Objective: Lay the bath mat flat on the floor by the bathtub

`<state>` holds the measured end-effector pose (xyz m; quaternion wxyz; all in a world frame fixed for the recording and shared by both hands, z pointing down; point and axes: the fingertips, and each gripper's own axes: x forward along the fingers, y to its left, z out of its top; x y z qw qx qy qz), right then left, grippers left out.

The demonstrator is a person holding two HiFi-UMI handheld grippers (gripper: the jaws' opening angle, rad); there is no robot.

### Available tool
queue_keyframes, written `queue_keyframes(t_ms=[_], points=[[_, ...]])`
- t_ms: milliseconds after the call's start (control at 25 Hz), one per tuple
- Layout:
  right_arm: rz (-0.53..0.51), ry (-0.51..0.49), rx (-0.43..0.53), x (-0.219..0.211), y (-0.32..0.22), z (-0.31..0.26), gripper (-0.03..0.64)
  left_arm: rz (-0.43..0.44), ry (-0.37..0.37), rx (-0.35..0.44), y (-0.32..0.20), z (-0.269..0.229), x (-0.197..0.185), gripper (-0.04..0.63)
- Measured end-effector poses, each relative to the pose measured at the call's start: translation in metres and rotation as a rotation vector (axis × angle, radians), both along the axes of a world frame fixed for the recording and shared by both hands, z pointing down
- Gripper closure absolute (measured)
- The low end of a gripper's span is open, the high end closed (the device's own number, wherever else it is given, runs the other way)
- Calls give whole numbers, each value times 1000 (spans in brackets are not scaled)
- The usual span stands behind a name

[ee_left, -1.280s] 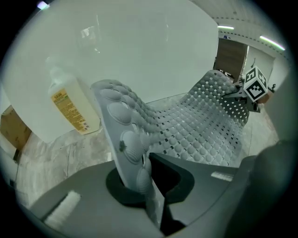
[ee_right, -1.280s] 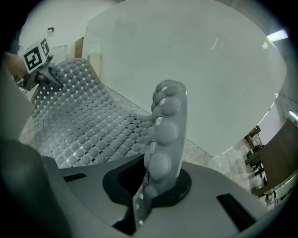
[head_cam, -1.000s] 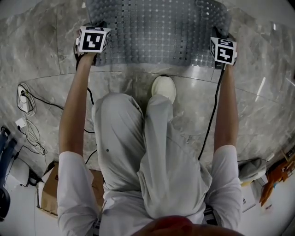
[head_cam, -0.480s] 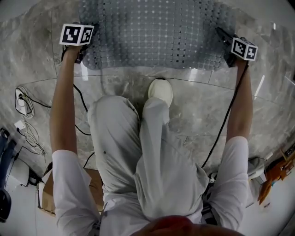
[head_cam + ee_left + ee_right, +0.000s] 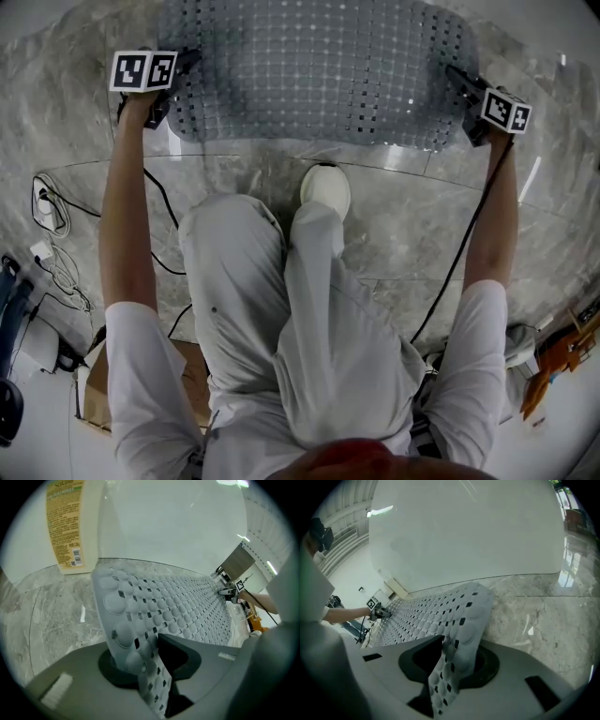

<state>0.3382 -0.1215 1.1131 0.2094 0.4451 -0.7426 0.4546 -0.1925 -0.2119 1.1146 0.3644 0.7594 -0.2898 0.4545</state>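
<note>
Bath mat [image 5: 319, 66] far edge cut off in head view, bottle [image 5: 65, 527] print illegible

Bath mat [image 5: 314, 66]: translucent grey, a regular grid of round bumps and small dark square holes. Floor [image 5: 70, 108]: grey marble, pale veining. Bathtub [image 5: 464, 531]: plain white. Bottle [image 5: 70, 522], eleven o'clock: yellow label.
</note>
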Motion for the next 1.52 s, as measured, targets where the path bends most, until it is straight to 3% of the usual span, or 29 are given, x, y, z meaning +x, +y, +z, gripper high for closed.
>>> queue_keyframes(t_ms=[160, 480, 800, 1080, 1320, 1520], points=[[-35, 17, -46, 9, 15, 5, 502, 5, 7, -8, -2, 1, -4, 451], [7, 17, -47, 16, 24, 3, 488, -17, 38, -23, -5, -3, -10, 411], [30, 45, -60, 25, 29, 5, 468, -22, 9, -9, -11, -11, -36, 413], [55, 146, -121, 58, 52, 7, 488, -16, -27, 10, -14, -16, -51, 428], [115, 164, -101, 69, 63, 1, 495, -78, -22, 48, -20, -26, -73, 449], [182, 220, -48, 64, 55, -7, 503, -92, -27, 75, -14, -25, -68, 445]])
